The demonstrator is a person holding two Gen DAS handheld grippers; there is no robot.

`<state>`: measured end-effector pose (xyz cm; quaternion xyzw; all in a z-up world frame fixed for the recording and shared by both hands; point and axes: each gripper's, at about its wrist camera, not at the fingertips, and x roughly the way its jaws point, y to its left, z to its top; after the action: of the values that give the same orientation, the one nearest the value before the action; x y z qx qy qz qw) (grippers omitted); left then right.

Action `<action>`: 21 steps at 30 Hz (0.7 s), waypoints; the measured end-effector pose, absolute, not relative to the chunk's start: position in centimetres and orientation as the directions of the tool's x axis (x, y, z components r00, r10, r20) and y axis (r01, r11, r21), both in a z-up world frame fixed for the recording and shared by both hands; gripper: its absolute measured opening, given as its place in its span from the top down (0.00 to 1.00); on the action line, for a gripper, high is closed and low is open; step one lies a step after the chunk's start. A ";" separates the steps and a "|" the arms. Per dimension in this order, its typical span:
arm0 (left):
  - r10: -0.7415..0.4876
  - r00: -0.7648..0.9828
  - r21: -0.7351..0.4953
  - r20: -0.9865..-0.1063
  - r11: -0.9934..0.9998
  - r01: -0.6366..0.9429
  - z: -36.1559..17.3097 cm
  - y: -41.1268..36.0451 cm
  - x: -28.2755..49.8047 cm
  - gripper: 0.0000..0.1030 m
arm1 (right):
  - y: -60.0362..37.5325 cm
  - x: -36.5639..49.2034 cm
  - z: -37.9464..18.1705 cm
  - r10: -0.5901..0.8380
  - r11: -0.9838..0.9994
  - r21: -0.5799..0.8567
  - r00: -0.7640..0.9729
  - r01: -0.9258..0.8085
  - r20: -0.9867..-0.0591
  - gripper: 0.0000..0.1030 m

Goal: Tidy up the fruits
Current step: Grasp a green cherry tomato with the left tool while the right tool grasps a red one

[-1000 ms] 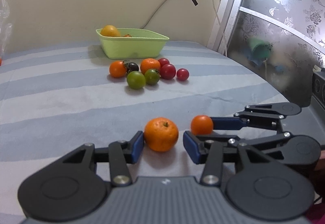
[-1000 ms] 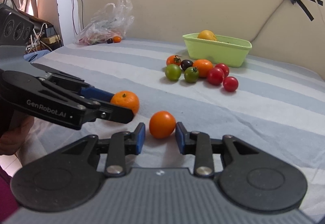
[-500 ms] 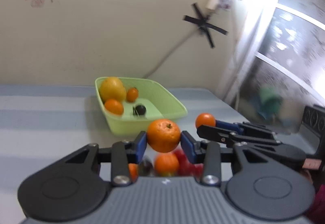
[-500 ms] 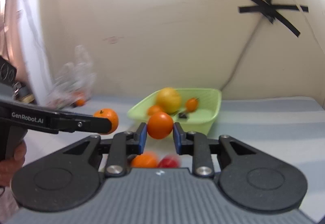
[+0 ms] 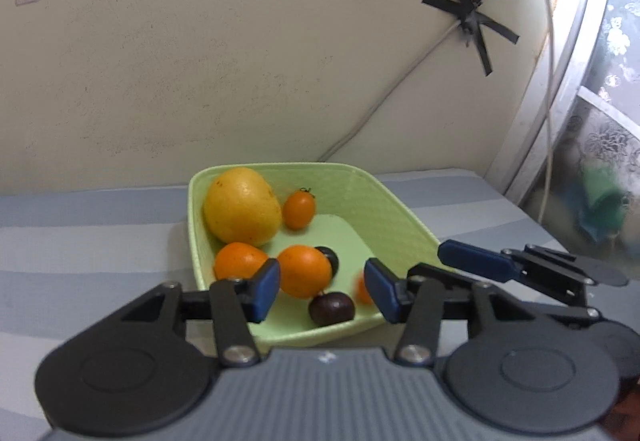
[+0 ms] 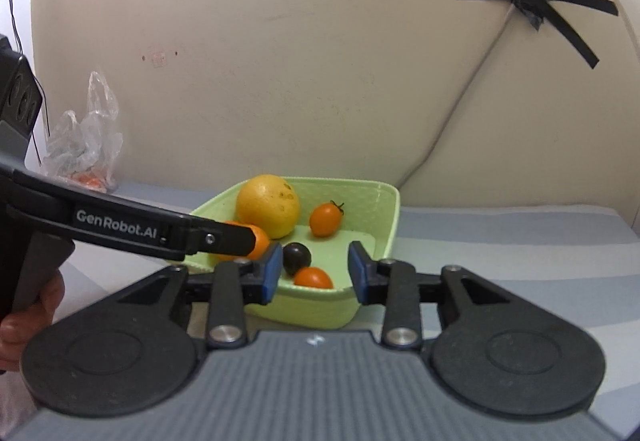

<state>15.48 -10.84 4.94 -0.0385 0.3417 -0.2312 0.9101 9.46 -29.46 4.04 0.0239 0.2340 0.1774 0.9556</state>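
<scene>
mandarin [image 5: 304, 271]: already down in the green basket [image 5: 396, 213], left tool [image 5: 322, 291] has just let go, jaws parted, nothing pinched
round tomato [image 6: 314, 278]: in the basket's near corner, right tool [image 6: 314, 273] also just opened and empty
handling: light, round stuff that rolls; the tomatoes look thin-skinned and squashy, so a gentle pinch across the widest part seems best
big yellow citrus [image 5: 242, 206]: heaviest-looking one, hogs the back-left corner
edges: low basket rim sits right under both tools, easy to snag when backing out
room: striped surface [image 5: 80, 241] around the basket looks open; wall close behind, window frame to the right
</scene>
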 end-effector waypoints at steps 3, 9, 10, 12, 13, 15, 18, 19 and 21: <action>-0.465 0.674 -0.240 -0.574 0.883 0.404 6.3 -9.9 13.5 0.53 | -30.1 8.2 4.9 0.367 0.930 0.160 0.826 -0.331 -0.428 0.62; -0.522 0.687 -0.255 -0.505 0.851 0.459 6.7 -6.4 4.9 0.48 | -30.3 1.6 5.0 0.432 0.902 0.181 0.795 -0.393 -0.426 0.63; -0.523 0.681 -0.256 -0.512 0.850 0.460 6.1 -5.9 3.6 0.48 | -30.2 0.4 4.8 0.436 0.899 0.176 0.789 -0.400 -0.433 0.63; -0.521 0.669 -0.264 -0.530 0.851 0.454 5.0 -5.3 1.9 0.48 | -29.7 -1.3 3.9 0.426 0.902 0.150 0.784 -0.404 -0.452 0.63; -0.520 0.661 -0.272 -0.541 0.852 0.447 4.3 -5.0 1.3 0.48 | -29.3 -2.0 3.5 0.409 0.908 0.126 0.784 -0.399 -0.466 0.63; -0.514 0.642 -0.279 -0.568 0.855 0.438 3.0 -5.1 0.8 0.48 | -28.9 -2.7 2.8 0.374 0.920 0.088 0.791 -0.381 -0.484 0.63; -0.501 0.633 -0.281 -0.591 0.863 0.421 1.6 -5.4 1.2 0.48 | -28.8 -2.4 2.3 0.348 0.929 0.069 0.792 -0.364 -0.501 0.63; -0.498 0.629 -0.275 -0.597 0.864 0.423 1.4 -5.6 1.4 0.48 | -28.9 -2.1 2.3 0.333 0.934 0.058 0.796 -0.354 -0.505 0.63; -0.488 0.630 -0.255 -0.604 0.867 0.427 1.1 -6.2 1.6 0.48 | -29.0 -1.5 2.4 0.314 0.940 0.046 0.801 -0.339 -0.510 0.63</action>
<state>1.57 -6.24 1.12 -0.0436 0.3470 -0.2538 0.9018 -1.49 -29.04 2.38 -0.0238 0.2643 0.1719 0.9487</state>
